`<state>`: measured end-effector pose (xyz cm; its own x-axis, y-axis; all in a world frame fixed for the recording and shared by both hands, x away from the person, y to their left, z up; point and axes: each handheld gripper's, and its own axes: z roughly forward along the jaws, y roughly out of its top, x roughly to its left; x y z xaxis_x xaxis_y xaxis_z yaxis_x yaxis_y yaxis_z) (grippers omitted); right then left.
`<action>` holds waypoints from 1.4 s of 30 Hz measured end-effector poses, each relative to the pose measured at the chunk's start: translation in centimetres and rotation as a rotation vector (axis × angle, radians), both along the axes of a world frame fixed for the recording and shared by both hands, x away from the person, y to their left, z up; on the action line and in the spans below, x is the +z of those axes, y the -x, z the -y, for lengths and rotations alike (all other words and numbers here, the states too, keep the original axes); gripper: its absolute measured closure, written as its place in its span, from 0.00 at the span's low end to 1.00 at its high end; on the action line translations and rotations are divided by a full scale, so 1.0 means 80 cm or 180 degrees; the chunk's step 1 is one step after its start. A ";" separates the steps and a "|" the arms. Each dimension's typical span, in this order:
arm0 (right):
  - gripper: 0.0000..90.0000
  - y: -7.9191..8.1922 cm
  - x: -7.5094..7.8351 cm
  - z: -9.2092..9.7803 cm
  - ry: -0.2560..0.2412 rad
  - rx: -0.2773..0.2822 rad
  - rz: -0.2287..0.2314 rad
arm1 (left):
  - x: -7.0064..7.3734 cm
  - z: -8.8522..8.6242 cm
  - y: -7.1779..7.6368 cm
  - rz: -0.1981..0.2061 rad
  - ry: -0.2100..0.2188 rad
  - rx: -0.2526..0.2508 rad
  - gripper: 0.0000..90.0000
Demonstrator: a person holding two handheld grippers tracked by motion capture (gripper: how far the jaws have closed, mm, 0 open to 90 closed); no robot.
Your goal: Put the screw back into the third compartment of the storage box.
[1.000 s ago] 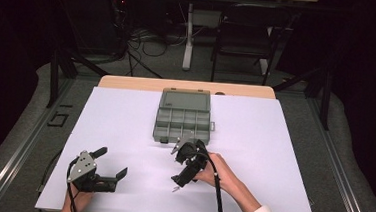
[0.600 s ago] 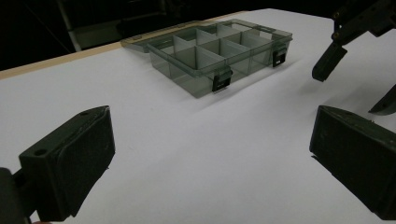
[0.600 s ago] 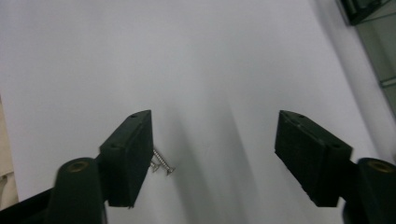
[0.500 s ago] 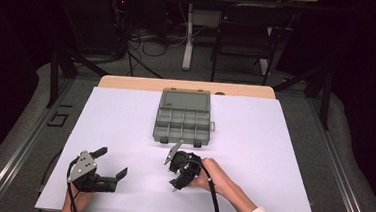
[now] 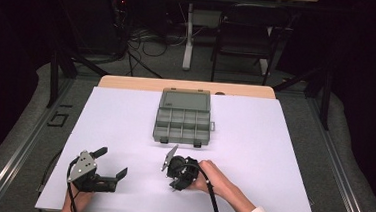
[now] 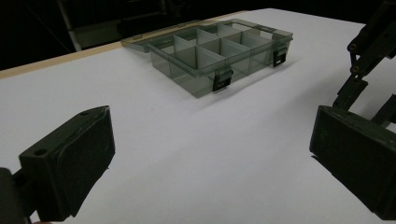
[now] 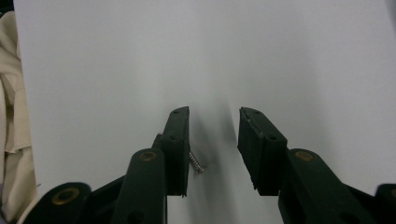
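White surface (image 5: 272, 157): right gripper (image 7: 212, 135) jaws parted astride small screw (image 7: 196, 162); centre, then close gently. Left gripper (image 5: 106, 168) spread wide, idle.

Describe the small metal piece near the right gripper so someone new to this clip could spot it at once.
Start at the white table and find the right gripper, nearer the person than the grey compartment box. Between its open jaws, against the left one, lies a short silvery screw. It is the lone loose metal item on that sheet.
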<state>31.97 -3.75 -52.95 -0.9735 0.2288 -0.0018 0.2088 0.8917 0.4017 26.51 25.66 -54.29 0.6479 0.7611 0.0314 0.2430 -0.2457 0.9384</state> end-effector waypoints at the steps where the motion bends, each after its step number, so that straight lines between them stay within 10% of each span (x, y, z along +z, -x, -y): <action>1: 0.72 0.000 -0.001 0.000 0.0005 0.0002 -0.0007 | 0.000 0.000 0.000 -0.0001 -0.0003 0.0002 0.00; 42: 0.98 -0.005 0.002 0.005 0.0159 0.0053 -0.0118 | 0.000 0.000 -0.001 -0.0018 -0.0013 -0.0006 0.00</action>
<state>32.36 -4.13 -52.78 -0.9768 0.2130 0.0234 0.2076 0.9139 0.3489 26.56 25.62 -54.32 0.6495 0.7598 0.0308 0.2480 -0.2499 0.9360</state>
